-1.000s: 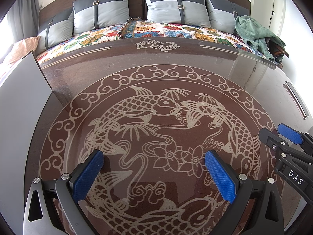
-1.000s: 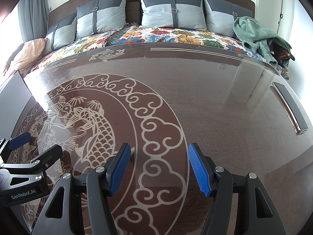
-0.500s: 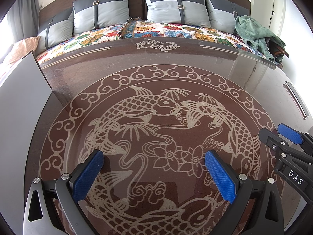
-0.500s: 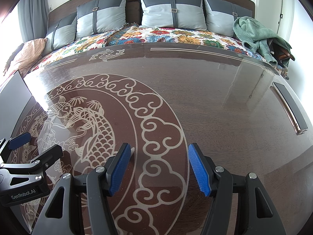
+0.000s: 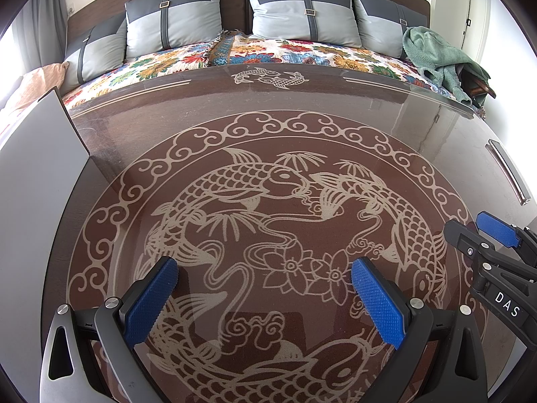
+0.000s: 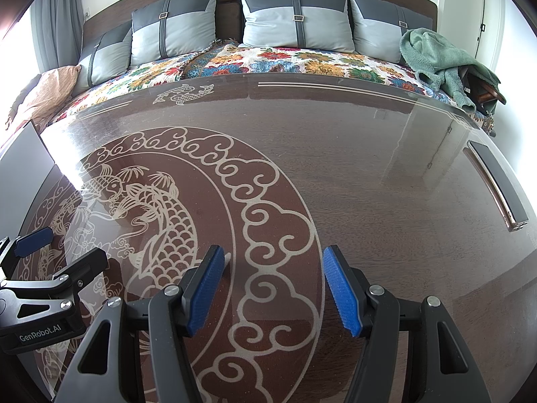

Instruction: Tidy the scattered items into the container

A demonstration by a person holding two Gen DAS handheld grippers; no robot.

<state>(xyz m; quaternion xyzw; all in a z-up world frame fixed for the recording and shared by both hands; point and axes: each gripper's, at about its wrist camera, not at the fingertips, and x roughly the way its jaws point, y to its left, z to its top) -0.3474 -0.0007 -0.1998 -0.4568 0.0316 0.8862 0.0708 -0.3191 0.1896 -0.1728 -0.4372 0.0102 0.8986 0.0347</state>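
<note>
Glass table (image 5: 268, 127) beneath both gaping tools (image 5: 265, 299) (image 6: 273, 288)

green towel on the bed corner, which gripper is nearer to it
Right. The right gripper sits toward the towel's side of the table, with the green towel ahead to its right; the left gripper sits farther left over the fish pattern.

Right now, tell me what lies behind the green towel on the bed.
A dark wooden piece pokes out behind the green towel, most of it covered, so its identity stays unclear. Both claws are open, empty.

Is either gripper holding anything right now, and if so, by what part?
Nothing is held. The left gripper and right gripper are both open, with only the glass tabletop between their pads.
</note>
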